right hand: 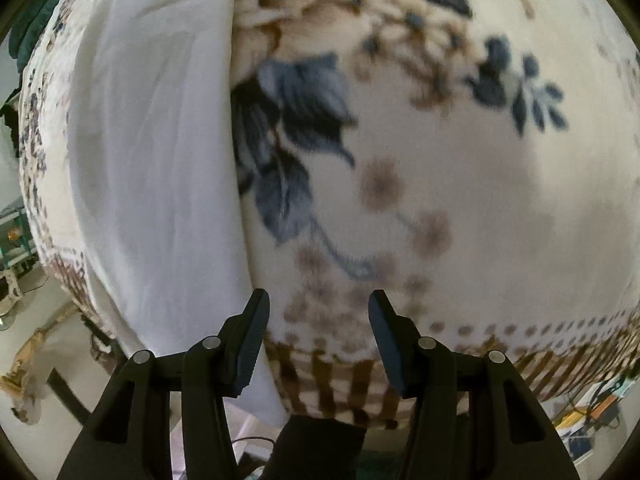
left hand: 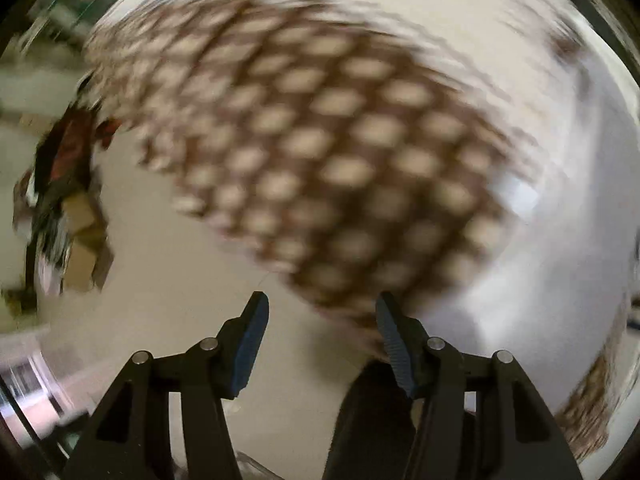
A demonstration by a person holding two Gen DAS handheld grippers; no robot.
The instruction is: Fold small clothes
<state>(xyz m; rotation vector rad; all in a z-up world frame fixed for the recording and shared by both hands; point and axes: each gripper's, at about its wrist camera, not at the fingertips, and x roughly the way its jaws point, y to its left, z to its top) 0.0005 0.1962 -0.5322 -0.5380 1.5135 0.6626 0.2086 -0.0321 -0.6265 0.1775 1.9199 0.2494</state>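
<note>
Left wrist: left gripper jaws wide apart, holding nothing; heavy motion blur.
Blanket edge: brown checked blanket border fills frame centre; white cloth at right.
Right wrist: right gripper also wide open, empty, over floral blanket.
Garment: white cloth lies left of centre, edge just beside left fingertip.
Step advice: probably pinch one hem layer only, not blanket.
Unclear: garment type, corners cut off.

Left gripper: matte black linkage arms, two silver rivet heads per side, dark blue ribbed pads lining the jaws. Right gripper: identical black frame, same silver rivets beside blue ribbed pads.
</note>
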